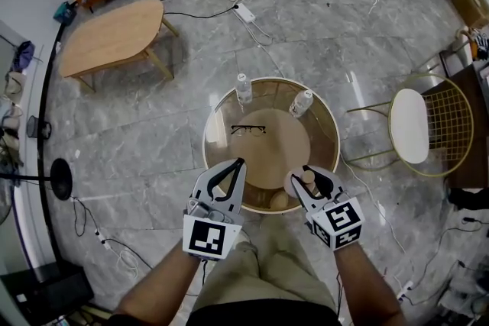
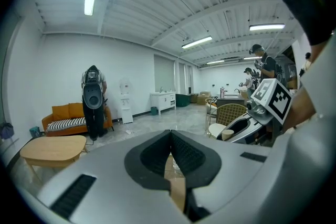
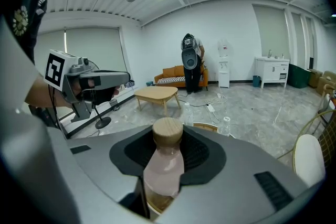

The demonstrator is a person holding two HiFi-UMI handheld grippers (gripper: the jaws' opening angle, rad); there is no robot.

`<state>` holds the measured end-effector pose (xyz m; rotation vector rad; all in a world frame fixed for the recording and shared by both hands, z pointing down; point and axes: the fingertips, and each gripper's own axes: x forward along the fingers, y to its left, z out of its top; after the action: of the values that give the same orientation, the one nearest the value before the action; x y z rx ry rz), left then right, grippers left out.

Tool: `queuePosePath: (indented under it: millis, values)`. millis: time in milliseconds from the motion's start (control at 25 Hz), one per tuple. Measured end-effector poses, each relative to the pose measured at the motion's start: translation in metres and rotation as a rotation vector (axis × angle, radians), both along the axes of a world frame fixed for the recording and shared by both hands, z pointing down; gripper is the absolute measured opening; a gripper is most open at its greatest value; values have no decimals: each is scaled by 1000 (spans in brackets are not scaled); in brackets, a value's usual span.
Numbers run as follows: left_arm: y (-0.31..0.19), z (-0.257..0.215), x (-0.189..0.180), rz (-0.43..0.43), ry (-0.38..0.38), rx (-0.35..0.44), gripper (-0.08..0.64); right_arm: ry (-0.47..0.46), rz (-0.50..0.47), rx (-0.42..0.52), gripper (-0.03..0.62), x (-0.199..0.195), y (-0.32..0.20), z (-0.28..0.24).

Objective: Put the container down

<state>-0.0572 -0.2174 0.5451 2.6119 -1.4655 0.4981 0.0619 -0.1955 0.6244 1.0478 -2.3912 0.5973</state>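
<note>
Gripping the container (image 3: 165, 165) upright, your right hand-held gripper (image 1: 309, 181) has the bench (image 1: 330, 126) near edge straight below it.

Glasses (image 1: 248, 130), bottles (image 1: 244, 88) on table's (image 1: 330, 135) far side

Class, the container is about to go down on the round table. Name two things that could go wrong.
The right tongs grip the container near its top, so it may swing or slip. It hangs by the near rim of the table; set there, it might topple off.
</note>
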Motion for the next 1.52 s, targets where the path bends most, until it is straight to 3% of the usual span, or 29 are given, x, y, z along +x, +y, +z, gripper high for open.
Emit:
queuePosePath:
  millis: [840, 1520]
  values:
    - [-31, 56, 14, -6, -4, -38, 15, 32, 55, -77, 146, 15, -28, 86]
    - [-34, 85, 11, -7, -19, -66, 15, 115, 62, -172, 146, 24, -31, 165]
